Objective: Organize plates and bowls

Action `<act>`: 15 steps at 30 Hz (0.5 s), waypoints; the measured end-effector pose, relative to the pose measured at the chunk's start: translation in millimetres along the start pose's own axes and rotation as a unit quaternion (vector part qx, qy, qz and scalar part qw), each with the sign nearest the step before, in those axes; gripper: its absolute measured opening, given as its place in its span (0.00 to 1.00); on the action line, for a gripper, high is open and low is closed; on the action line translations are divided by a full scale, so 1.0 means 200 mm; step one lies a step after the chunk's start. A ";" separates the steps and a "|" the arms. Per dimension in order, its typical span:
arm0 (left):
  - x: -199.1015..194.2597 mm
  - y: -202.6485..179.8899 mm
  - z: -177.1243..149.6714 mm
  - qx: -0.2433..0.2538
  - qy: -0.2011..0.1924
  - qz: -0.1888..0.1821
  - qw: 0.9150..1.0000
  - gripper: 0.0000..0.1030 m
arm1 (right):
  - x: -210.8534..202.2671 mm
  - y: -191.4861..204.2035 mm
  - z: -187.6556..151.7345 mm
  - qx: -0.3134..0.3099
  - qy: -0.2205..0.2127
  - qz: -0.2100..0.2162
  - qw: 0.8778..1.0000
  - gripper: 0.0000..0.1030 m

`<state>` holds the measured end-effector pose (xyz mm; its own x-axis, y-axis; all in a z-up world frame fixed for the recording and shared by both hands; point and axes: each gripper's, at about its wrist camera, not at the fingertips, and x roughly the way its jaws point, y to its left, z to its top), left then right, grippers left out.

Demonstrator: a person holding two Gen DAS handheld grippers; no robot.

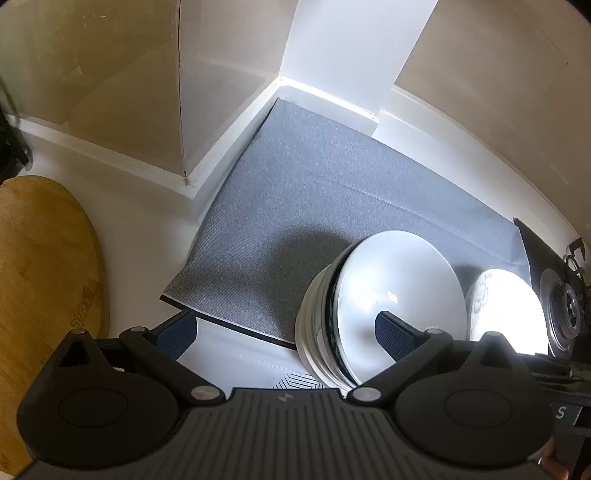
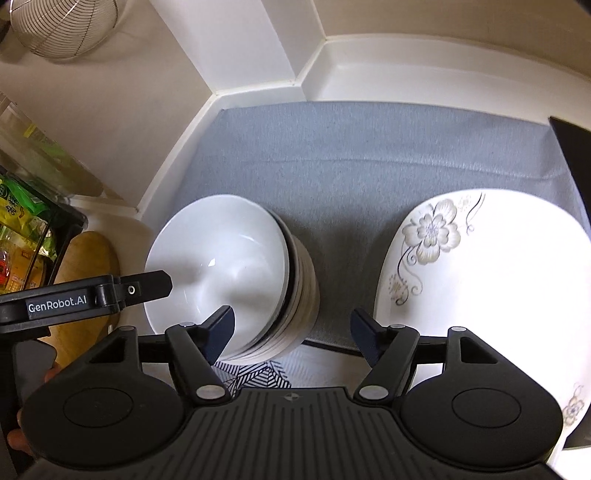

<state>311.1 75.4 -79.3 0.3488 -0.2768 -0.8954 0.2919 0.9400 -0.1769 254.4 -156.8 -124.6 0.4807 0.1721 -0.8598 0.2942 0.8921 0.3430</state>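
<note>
A stack of white bowls (image 1: 391, 295) (image 2: 229, 258) stands on the front edge of a grey mat (image 1: 295, 206) (image 2: 351, 177). To its right lies a white plate with a flower pattern (image 2: 487, 280), seen small in the left wrist view (image 1: 506, 310). My left gripper (image 1: 286, 332) is open, its right finger over the top bowl, its left finger beside the mat's corner. My right gripper (image 2: 293, 334) is open and empty, its left finger over the bowls' near rim, its right finger at the plate's near edge. The left gripper's finger (image 2: 147, 286) reaches over the top bowl.
A wooden board (image 1: 44, 266) lies left on the white counter. White walls enclose the mat at the back. A gas burner (image 1: 565, 306) is at the right. A wire basket (image 2: 62, 26) and packaged goods (image 2: 26, 229) are at the left.
</note>
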 end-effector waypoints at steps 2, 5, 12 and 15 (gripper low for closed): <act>0.00 0.00 0.00 -0.001 0.001 0.001 1.000 1.00 | 0.01 0.00 -0.01 0.003 0.005 0.003 1.000 0.70; 0.01 0.00 0.01 -0.001 0.004 0.002 1.000 1.00 | 0.02 0.00 -0.01 0.006 0.008 0.004 1.000 0.71; 0.02 0.00 0.02 0.000 0.008 0.002 1.000 1.00 | 0.04 0.01 -0.01 0.009 0.011 0.006 1.000 0.71; 0.03 0.01 0.03 -0.001 0.010 0.003 1.000 1.00 | 0.06 0.00 -0.01 0.012 0.014 0.009 1.000 0.72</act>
<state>317.7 73.9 -81.9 0.3333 -0.2679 -0.9040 0.2878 0.9419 -0.1730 258.6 -153.8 -135.0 0.4624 0.2002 -0.8638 0.3062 0.8782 0.3675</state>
